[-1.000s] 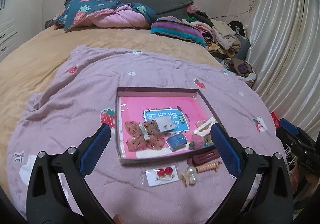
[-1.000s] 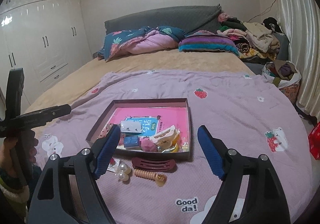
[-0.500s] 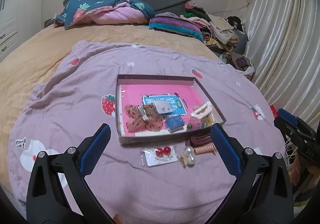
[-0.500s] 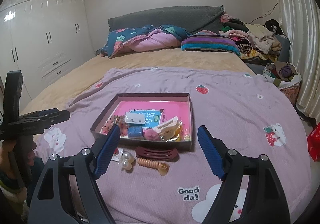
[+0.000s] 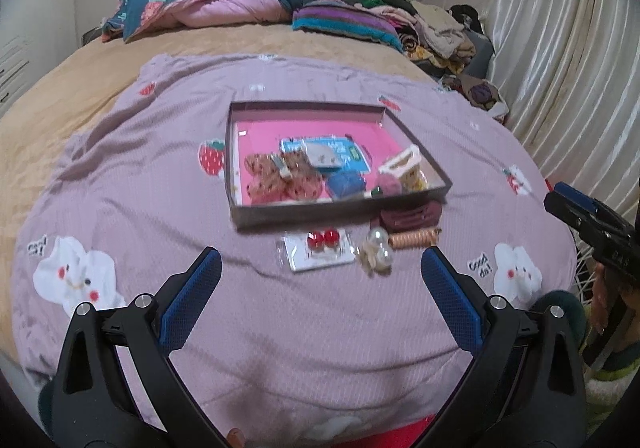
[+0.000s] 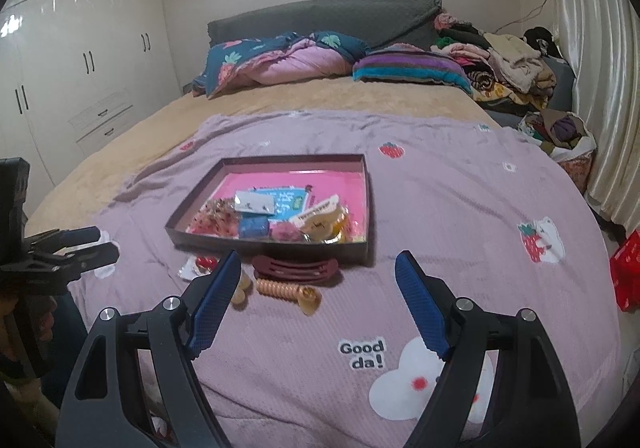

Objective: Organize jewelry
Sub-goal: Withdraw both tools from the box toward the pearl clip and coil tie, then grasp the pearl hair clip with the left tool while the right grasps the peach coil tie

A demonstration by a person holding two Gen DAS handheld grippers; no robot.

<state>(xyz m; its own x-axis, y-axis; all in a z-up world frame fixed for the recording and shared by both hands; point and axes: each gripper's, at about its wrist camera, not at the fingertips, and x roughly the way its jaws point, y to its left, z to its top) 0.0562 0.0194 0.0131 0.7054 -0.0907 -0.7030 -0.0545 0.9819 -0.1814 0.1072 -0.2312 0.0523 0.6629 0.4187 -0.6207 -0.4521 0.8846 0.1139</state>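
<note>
A shallow dark box [image 5: 340,214] with a pink floor lies on the lilac blanket and holds several hair clips and cards. In front of it lie a red-bead earring card [image 5: 320,248], a pearl clip [image 5: 378,252], a tan spiral hair tie [image 5: 412,238] and a maroon hair clip [image 5: 408,218]. My left gripper [image 5: 320,262] hovers open and empty just short of the earring card. My right gripper [image 6: 318,258] is open and empty, with the maroon clip [image 6: 296,268] and the spiral tie [image 6: 288,290] between its fingers' lines. The box [image 6: 272,248] sits just beyond.
Folded quilts and a striped pillow [image 6: 408,68] lie at the bed's head, with a clothes pile [image 6: 512,68] at the right. White curtains [image 5: 560,68] hang on the right and a wardrobe [image 6: 80,68] stands on the left. A red box [image 6: 626,272] sits off the bed's right edge.
Both grippers have sunk toward the blanket, so the box and loose pieces sit higher in each view. Both jaws stay as wide as before, and nothing was picked up.
</note>
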